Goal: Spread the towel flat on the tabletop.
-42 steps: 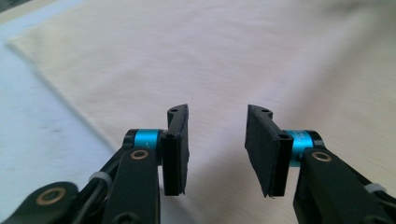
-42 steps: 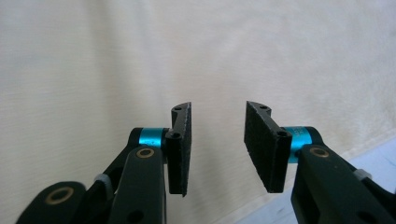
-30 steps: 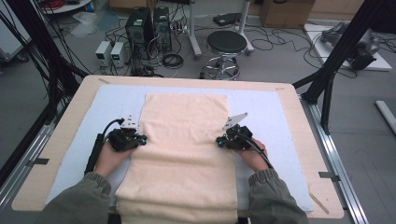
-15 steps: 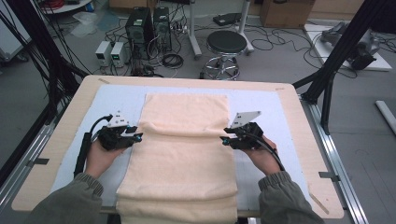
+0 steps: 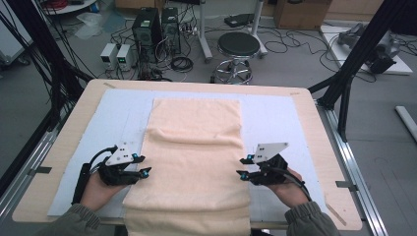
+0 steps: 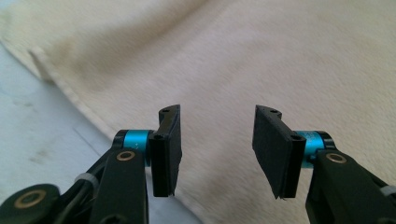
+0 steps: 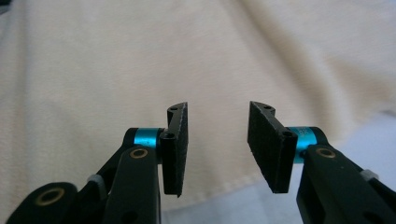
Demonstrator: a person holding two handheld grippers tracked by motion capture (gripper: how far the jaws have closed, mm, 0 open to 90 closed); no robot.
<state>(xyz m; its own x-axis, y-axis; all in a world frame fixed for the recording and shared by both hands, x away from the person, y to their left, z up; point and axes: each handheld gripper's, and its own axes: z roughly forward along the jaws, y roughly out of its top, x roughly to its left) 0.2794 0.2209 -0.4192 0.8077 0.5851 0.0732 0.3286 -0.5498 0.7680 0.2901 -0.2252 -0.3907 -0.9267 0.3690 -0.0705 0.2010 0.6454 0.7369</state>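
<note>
Both grippers, left and right, have drawn back along the towel, jaws just opened, empty

Left gripper and right gripper flank towel.

One towel, two grippers, apparently.

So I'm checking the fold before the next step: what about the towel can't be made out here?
- Near end of the towel: high view, it hangs over the table edge and leaves the picture at the bottom.
- Layers under the fold: high view, covered by the top layer.
- Far towel edges: both claw views, out of frame.
</note>
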